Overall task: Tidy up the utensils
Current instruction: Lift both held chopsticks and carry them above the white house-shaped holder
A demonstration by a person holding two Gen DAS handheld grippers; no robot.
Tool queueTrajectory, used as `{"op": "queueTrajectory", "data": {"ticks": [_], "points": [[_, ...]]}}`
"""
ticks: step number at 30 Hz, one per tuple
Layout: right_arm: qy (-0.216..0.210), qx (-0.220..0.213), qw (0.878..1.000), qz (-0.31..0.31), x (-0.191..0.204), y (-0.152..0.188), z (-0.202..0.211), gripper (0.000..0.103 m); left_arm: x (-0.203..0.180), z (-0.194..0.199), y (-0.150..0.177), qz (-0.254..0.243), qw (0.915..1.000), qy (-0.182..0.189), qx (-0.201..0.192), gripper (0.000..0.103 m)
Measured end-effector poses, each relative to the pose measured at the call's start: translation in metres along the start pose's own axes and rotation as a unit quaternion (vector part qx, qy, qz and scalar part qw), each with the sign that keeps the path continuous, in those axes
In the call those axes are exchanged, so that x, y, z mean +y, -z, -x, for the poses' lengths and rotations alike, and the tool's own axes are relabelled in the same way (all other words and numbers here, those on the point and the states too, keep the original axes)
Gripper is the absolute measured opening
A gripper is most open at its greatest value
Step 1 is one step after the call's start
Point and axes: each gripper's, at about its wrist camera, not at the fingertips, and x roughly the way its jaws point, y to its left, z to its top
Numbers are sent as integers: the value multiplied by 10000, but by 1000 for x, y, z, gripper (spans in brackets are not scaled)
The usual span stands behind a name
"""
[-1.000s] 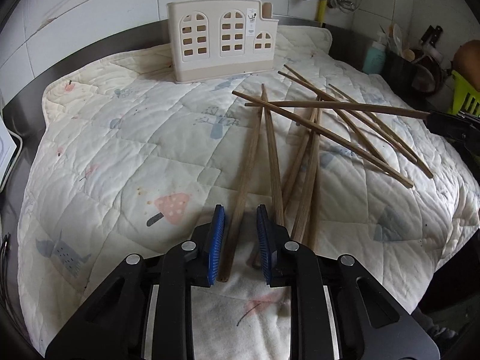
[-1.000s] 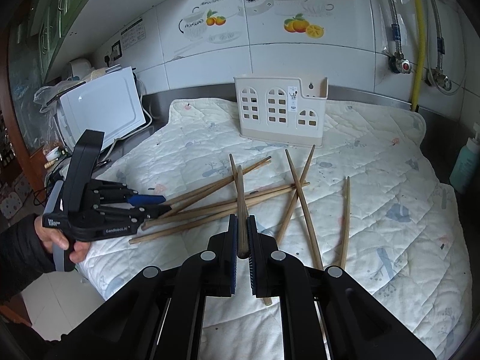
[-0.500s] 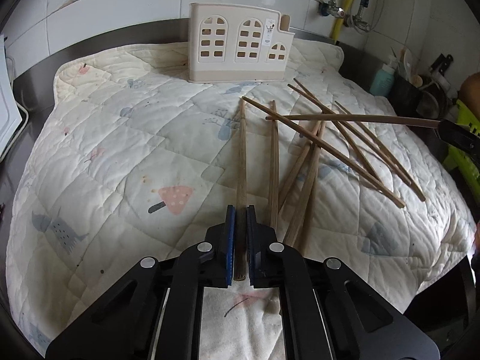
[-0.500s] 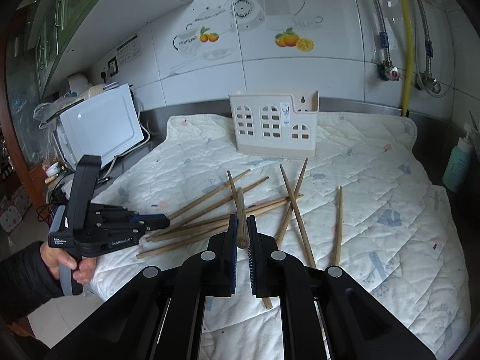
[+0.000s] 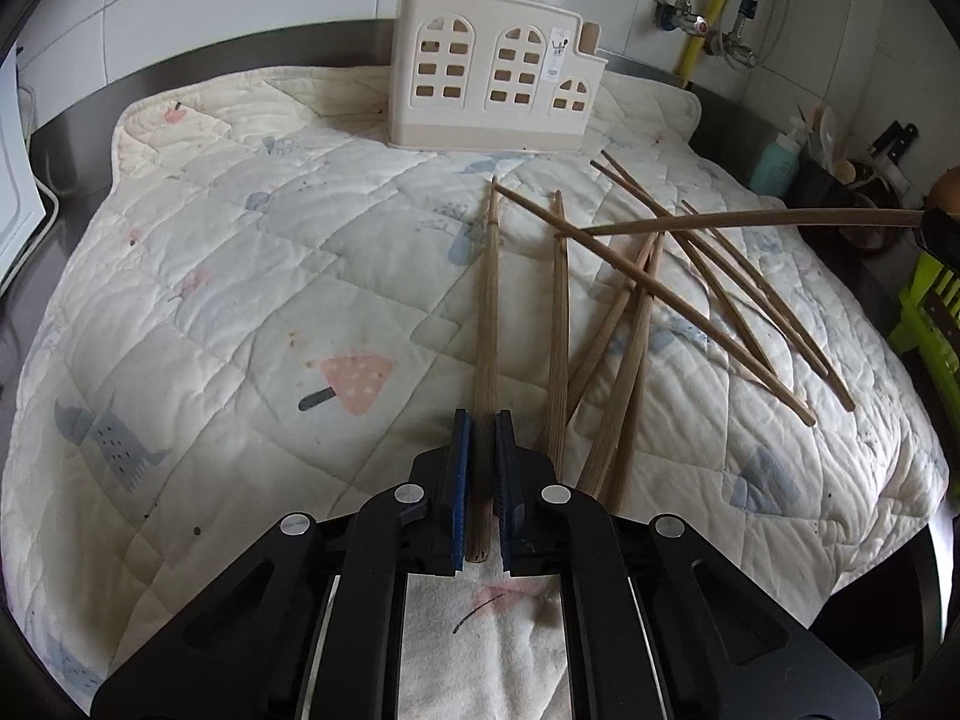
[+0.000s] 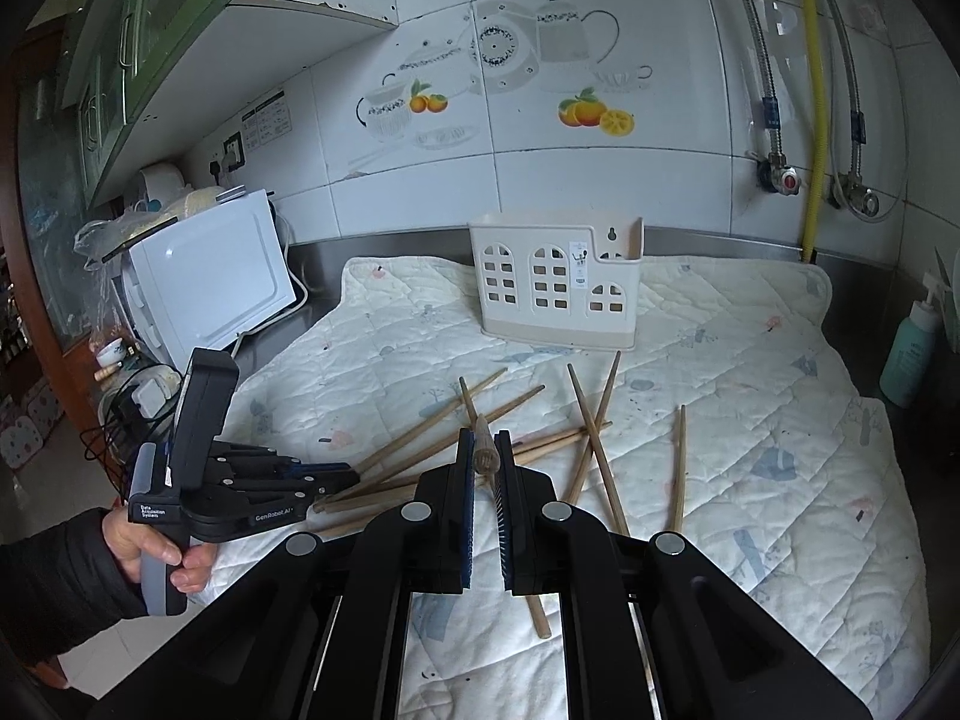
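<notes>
Gripping one chopstick (image 5: 489, 300) each, both fingers clamped; holder (image 5: 492, 97) at 12 o'clock looks empty, pile (image 5: 690, 294) remains.

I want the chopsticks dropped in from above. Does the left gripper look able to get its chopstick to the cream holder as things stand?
Probably yes. The left gripper is shut on a chopstick, and only bare quilt lies between it and the cream holder. The holder's top looks open, and the loose chopsticks lie off to the right.

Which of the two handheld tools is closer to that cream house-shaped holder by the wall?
Hard to call; the right looks slightly nearer. The right tool is raised above the chopstick pile, facing the holder. The left tool sits low at the quilt's near left edge, gripping a chopstick.
</notes>
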Motion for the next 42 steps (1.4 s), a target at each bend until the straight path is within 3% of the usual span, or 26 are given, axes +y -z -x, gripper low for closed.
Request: {"op": "queueTrajectory", "data": {"ticks": [11, 22, 27, 33, 38, 42], "points": [[-9, -173, 9998, -11, -3, -41, 15, 6, 0, 60, -36, -42, 9958, 189, -894, 6], [-128, -150, 9997, 127, -14, -106, 6, 6, -7, 71, -80, -268, 9913, 202, -1273, 5], [48, -230, 9992, 320, -23, -150, -3, 6, -15, 77, -104, -479, 9893, 169, -1364, 5], [646, -376, 9959, 518, -43, -214, -20, 6, -19, 85, -143, -630, 9862, 207, -1519, 5], [939, -344, 9942, 389, -64, -241, -47, 6, -23, 95, -175, -757, 9819, 217, -1722, 5], [1059, -53, 9938, 328, -78, -249, -80, 6, -28, 104, -200, -845, 9769, 174, -1957, 5]]}}
